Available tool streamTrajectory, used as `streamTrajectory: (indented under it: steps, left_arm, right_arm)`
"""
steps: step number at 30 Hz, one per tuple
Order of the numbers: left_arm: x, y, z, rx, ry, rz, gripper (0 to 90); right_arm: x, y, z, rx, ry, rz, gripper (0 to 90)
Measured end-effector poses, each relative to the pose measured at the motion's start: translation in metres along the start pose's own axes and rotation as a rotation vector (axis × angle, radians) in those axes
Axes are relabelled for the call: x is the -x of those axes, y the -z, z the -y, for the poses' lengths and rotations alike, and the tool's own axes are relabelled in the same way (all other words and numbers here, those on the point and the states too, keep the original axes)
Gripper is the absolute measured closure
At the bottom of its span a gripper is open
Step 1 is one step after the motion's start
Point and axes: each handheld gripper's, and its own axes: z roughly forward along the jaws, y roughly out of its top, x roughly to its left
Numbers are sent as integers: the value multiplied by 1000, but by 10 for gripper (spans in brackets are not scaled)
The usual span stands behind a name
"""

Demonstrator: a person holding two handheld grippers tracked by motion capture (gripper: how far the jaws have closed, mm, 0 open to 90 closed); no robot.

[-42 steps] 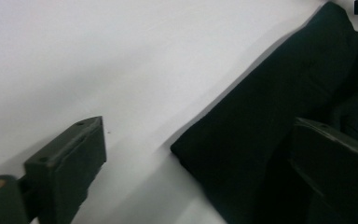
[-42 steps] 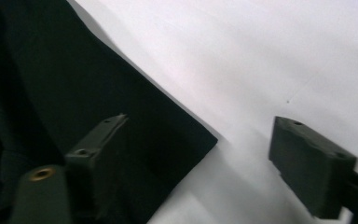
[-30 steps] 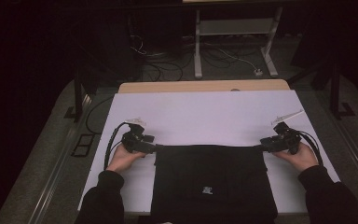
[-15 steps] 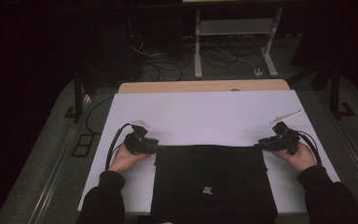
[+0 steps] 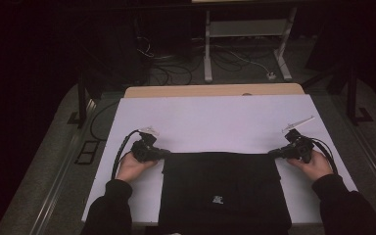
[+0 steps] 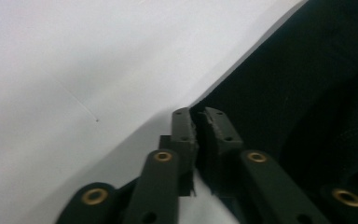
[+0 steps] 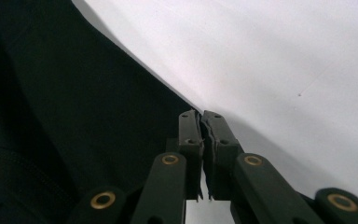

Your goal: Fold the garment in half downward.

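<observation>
White table covering [image 5: 215,117] bears a flat black folded garment [image 5: 223,191] at its near edge. Left gripper [image 5: 162,153] and right gripper [image 5: 273,153] have just closed, apparently pinching its far corners; lift both evenly, keeping the cloth taut.

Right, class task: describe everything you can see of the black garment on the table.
The black garment lies flat on the white table cover, folded into a rough rectangle, matte fabric with a small pale logo near its front edge. The left gripper and right gripper have just closed on its far corners.
</observation>
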Motion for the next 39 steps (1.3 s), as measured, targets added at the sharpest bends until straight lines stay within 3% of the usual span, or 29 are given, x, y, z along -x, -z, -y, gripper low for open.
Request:
streamTrajectory:
  steps: [5,17,23,39]
  left_arm:
    - [4,1,-2,-11,-13,-26,868]
    - [17,10,-8,17,-123,-175,879]
    - [17,16,-11,56,-119,-191,880]
    - [10,23,-21,68,-118,-229,879]
  right_arm:
    - [0,2,0,3,-3,0,872]
    - [-4,8,-3,39,0,45,879]
    - [-6,9,-6,54,13,79,880]
    - [-4,18,-22,80,24,131,880]
